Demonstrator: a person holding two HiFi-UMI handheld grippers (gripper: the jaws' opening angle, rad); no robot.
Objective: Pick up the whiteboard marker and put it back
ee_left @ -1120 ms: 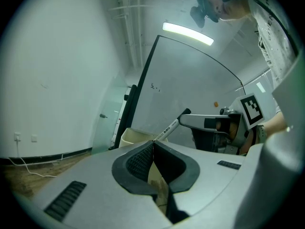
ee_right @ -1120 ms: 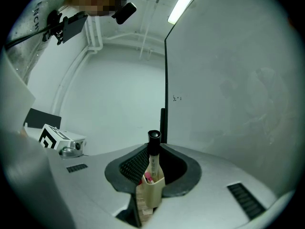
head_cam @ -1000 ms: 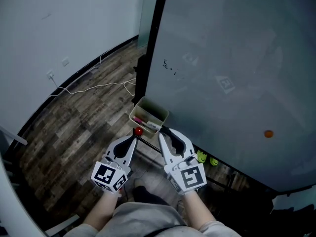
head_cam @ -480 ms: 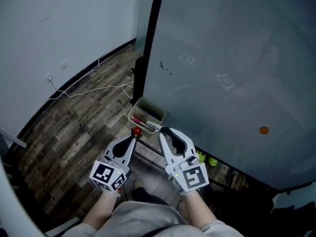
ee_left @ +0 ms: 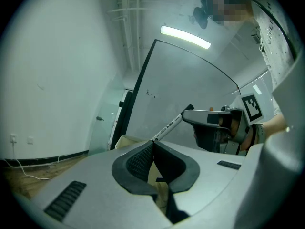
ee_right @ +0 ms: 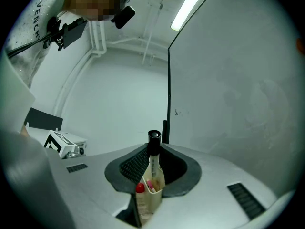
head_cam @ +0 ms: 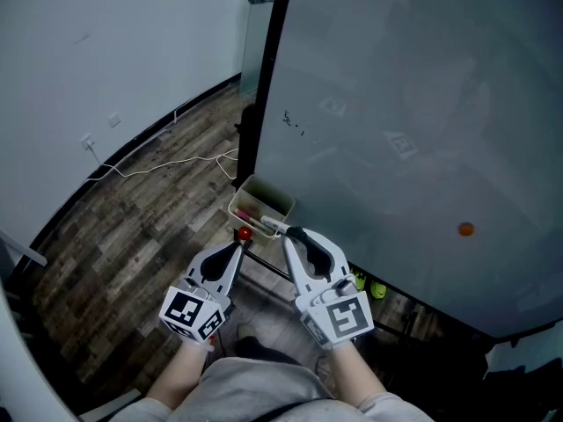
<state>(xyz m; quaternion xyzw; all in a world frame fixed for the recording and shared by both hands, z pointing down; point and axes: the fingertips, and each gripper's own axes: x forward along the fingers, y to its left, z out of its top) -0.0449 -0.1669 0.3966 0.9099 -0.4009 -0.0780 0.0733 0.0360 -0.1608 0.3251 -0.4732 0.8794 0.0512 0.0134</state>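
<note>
My right gripper (head_cam: 295, 234) is shut on the whiteboard marker (head_cam: 273, 227), a white barrel with a black cap. The marker's tip points at the beige holder box (head_cam: 262, 202) fixed at the whiteboard's lower left corner. In the right gripper view the marker (ee_right: 153, 162) stands clamped between the pads, with the box (ee_right: 148, 198) straight beyond it. Inside that box are a red-capped item (ee_right: 139, 189) and a pink one. My left gripper (head_cam: 237, 246) is shut on nothing, just left of the box. The left gripper view shows its closed jaws (ee_left: 152, 146) and the marker (ee_left: 169, 126) to the right.
A large grey whiteboard (head_cam: 422, 130) on a black frame fills the right side, with small marks (head_cam: 292, 123) and an orange magnet (head_cam: 465, 229). A red ball (head_cam: 244, 233) sits below the box. A white cable (head_cam: 167, 161) lies on the wooden floor; green items (head_cam: 368, 284) lie under the board.
Almost nothing has moved. The head view has drifted slightly, and both grippers hold the same pose with the marker still clamped in the right one.
</note>
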